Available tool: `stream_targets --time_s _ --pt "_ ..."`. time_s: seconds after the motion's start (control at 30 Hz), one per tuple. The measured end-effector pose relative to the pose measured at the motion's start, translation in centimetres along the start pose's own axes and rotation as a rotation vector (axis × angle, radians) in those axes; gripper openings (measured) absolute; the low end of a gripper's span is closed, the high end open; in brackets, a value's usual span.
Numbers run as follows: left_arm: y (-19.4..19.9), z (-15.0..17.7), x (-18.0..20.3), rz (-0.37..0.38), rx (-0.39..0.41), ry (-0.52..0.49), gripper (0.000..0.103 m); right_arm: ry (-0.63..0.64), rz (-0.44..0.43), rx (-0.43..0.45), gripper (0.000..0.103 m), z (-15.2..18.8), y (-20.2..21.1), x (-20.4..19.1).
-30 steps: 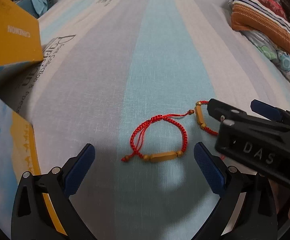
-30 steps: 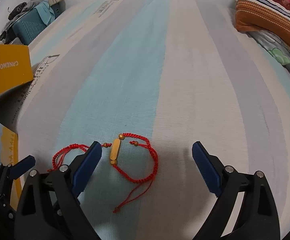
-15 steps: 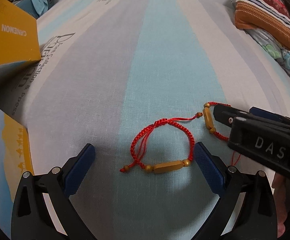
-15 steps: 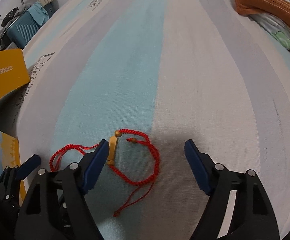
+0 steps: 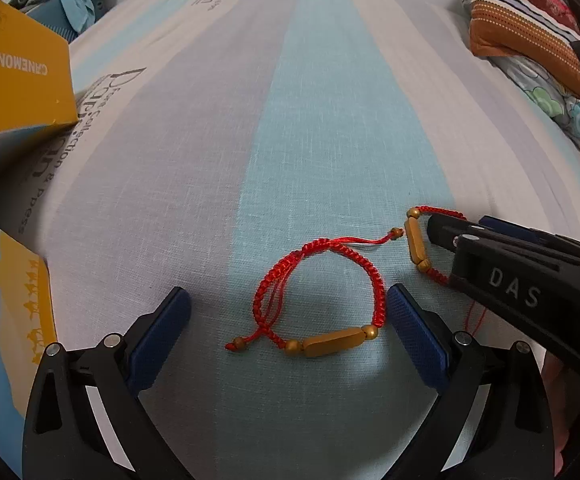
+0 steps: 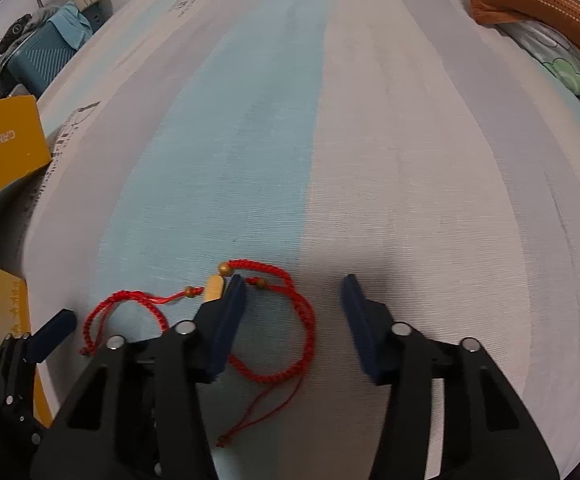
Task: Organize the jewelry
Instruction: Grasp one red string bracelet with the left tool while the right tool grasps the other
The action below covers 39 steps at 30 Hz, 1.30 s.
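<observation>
Two red braided bracelets with gold beads lie on the striped bedsheet. The left bracelet (image 5: 322,292) lies between the pads of my open left gripper (image 5: 285,320), its gold bar toward me; it also shows in the right wrist view (image 6: 125,312). The right bracelet (image 6: 290,332) lies between the pads of my open right gripper (image 6: 292,308), whose left finger (image 6: 225,320) covers part of its gold bar. In the left wrist view the right bracelet (image 5: 416,240) shows beside the right gripper's body (image 5: 522,280).
A yellow box (image 5: 13,72) and a blue and yellow box (image 5: 5,312) sit on the left edge of the bed. Striped and floral pillows (image 5: 530,40) lie at the far right. A teal case (image 6: 37,60) stands beyond the bed's far left.
Both grippers have moved forward and down toward the bracelets. The right gripper's jaws have narrowed and now straddle the right bracelet. Neither bracelet has moved.
</observation>
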<state>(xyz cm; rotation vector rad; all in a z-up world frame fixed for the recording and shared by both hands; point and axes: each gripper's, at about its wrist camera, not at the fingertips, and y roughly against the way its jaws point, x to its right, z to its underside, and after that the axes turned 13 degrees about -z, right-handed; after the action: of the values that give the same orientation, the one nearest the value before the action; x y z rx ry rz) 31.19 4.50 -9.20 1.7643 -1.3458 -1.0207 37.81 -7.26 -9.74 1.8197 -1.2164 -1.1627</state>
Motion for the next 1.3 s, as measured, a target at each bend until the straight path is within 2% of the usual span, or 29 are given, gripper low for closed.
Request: stream_targets --time_s 0.07,0.23,0.43,0.5,0.7,0.9,1.07,1.3 --pt "0.2 -0.1 0.1 0.025 0.0 -0.004 0.096 -0.002 -0.003 0.0 0.045 0.0 0.0 0.2" --pt "-0.6 0.1 0.6 -0.009 -0.006 -0.016 0.095 -0.004 0.002 0.005 0.031 0.2 0.1 0.2" --pt "-0.4 0.0 -0.1 -0.038 -0.007 0.016 0.072 -0.007 0.001 0.007 0.013 0.2 0.4 0.3" --pt "-0.3 0.0 -0.5 -0.045 -0.012 0.029 0.06 -0.009 0.001 0.01 0.008 0.2 0.5 0.3" --pt "0.1 -0.1 -1.5 -0.047 -0.031 0.051 0.031 -0.009 -0.007 0.024 0.006 0.3 1.0 0.1" --pt "0.6 -0.1 -1.9 -0.036 -0.035 0.069 0.014 -0.007 -0.011 0.035 0.006 0.2 1.6 0.0" --pt "1.2 -0.1 -1.6 -0.034 -0.032 0.058 0.003 -0.008 -0.013 0.048 0.006 0.3 2.5 0.1" --pt "2.0 0.0 -1.5 -0.025 -0.031 0.05 0.002 -0.005 -0.016 0.063 0.006 0.5 3.7 -0.3"
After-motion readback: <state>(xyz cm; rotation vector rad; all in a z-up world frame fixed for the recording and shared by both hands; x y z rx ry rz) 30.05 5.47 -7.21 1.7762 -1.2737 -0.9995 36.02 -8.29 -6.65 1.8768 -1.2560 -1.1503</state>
